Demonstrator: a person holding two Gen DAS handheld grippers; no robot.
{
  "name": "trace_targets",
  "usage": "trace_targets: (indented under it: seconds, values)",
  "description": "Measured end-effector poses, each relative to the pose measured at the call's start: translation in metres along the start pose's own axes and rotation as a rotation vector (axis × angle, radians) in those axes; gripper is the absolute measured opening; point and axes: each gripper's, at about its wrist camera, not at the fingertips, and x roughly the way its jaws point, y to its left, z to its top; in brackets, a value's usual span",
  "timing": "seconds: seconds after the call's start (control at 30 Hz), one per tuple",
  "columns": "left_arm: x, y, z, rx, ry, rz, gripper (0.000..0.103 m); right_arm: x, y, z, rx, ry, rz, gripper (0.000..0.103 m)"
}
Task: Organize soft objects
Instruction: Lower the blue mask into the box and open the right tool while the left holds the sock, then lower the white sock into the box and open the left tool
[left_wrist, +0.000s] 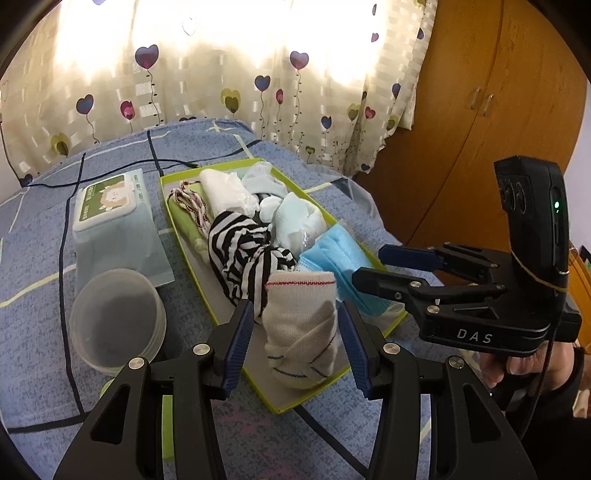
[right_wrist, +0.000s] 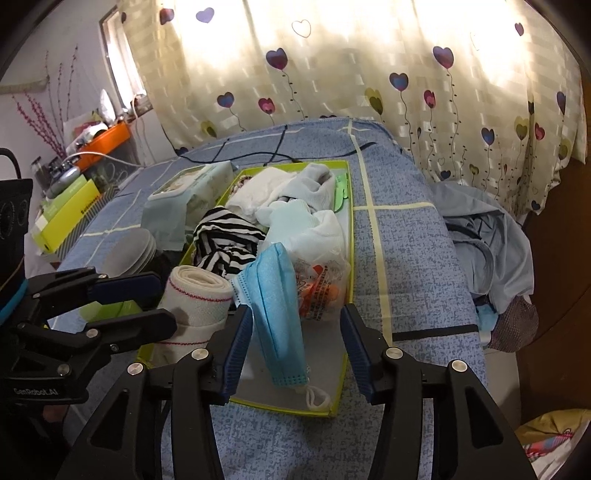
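Between the blue pads of my left gripper (left_wrist: 295, 343) sits a rolled white bandage with a red stitched edge (left_wrist: 301, 328), lying at the near end of the shallow lime-green cardboard tray (left_wrist: 177, 225). The jaws stand wide, with a gap on each side of the roll, so I grip nothing. My right gripper (right_wrist: 293, 350) is just as wide open and holds nothing; a pale blue pleated face mask (right_wrist: 275, 306) lies between its fingers, draped down toward the tray's near edge, its white ear loop (right_wrist: 317, 397) resting on the grey tray floor.

Beyond the bandage in the tray lies a crumpled black-and-white striped cloth (left_wrist: 240, 251), and beside the mask a clear plastic bag with orange print (right_wrist: 323, 286). Further back in the tray are heaped white and pale blue soft cloths (left_wrist: 280, 206) and a length of red-and-white braided cord (left_wrist: 192, 203).

Left of the tray, on the blue checked bedspread (left_wrist: 37, 258), stand a stack of translucent round plastic lids (left_wrist: 118, 321) and a pale green pack of wet wipes (left_wrist: 110, 210). A black cable (left_wrist: 66, 236) runs across the bed. Behind the tray hangs a cream curtain printed with heart balloons (left_wrist: 221, 74).
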Motion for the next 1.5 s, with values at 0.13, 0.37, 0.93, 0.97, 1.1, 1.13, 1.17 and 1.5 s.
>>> trace_targets:
  seconds: [0.13,0.37,0.93,0.97,1.1,1.13,1.17,1.5]
  values:
    - [-0.006,0.002,0.001,-0.015,-0.018,-0.004,0.049,-0.005,0.002,0.001,-0.004,-0.015,0.005,0.049]
    - [-0.008,0.005,0.0,-0.032,-0.013,-0.017,0.049,-0.009,0.009,0.0,-0.017,-0.023,0.021,0.049]
    - [-0.014,0.003,-0.005,-0.02,-0.03,0.054,0.049,-0.019,0.015,-0.003,-0.02,-0.026,-0.016,0.055]
    - [-0.016,0.003,-0.006,-0.024,-0.032,0.046,0.049,-0.02,0.016,-0.003,-0.02,-0.031,-0.018,0.057]
    - [-0.025,0.002,-0.006,-0.028,-0.059,0.019,0.049,-0.024,0.017,-0.002,-0.025,-0.039,-0.026,0.058]
    - [-0.026,0.002,-0.006,-0.024,-0.064,0.018,0.049,-0.025,0.018,-0.002,-0.026,-0.04,-0.026,0.059]
    - [-0.028,0.001,-0.005,-0.022,-0.068,0.016,0.049,-0.026,0.019,-0.002,-0.028,-0.042,-0.027,0.06]
    - [-0.037,-0.002,-0.011,-0.02,-0.074,0.022,0.049,-0.034,0.028,-0.005,-0.041,-0.047,-0.041,0.065]
